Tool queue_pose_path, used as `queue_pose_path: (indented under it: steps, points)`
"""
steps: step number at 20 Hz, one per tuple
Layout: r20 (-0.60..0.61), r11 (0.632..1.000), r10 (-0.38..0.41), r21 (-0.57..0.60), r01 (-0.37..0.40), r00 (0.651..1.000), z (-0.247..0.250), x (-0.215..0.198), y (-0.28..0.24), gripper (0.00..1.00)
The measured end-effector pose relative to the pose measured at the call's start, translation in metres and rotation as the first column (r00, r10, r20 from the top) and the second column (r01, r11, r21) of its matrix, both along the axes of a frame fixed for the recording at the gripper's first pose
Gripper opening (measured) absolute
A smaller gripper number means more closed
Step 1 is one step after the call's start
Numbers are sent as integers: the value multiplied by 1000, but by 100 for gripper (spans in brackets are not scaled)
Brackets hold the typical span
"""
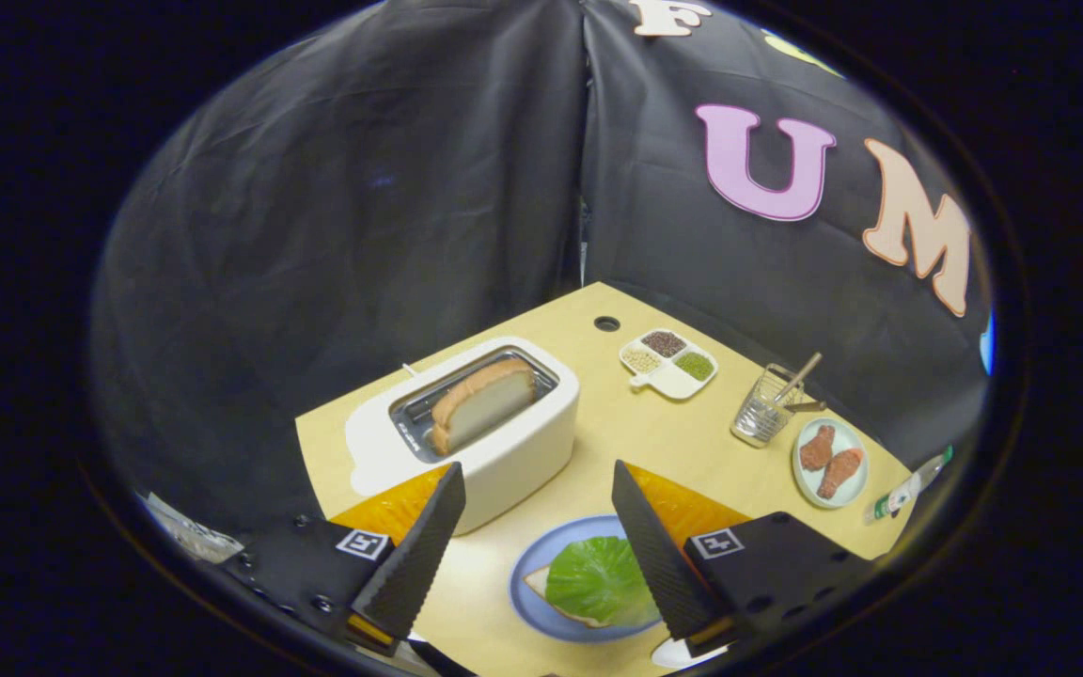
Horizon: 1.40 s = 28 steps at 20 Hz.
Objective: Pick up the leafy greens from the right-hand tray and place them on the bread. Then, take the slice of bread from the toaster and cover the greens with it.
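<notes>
Spread empty fingers [452,508] above greens [598,578] on bread [541,590].

Even, moderately bright light falls from above on the tabletop [617,423], with soft, short shadows and a faint sheen on the toaster [504,442]. Fisheye distortion bends the edges, where detail blurs and dims; the centre stays sharp.

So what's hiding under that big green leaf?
A slice of bread lies under the leafy greens, on the blue plate. Only its corner and edge peek out; the rest is covered. The tool hangs open above, holding nothing.
</notes>
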State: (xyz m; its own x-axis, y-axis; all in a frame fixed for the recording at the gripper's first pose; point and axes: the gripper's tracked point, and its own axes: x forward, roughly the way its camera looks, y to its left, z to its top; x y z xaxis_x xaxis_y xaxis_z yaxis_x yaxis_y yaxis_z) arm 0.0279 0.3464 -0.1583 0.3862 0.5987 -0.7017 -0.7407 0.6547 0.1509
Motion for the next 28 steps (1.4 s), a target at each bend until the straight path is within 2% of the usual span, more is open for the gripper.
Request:
queue_pose_path:
  steps: [7, 17, 21, 28]
  points:
    - [-55, 998, -30, 53, 33, 998, 20, 4, 37, 100]
    - [-188, 989, -125, 53, 138, 974, -5, 20, 67, 96]
    - [-210, 989, -138, 26, 147, 968, -19, 27, 76, 96]
    - [-287, 984, -170, -8, 175, 943, -35, 28, 89, 48]
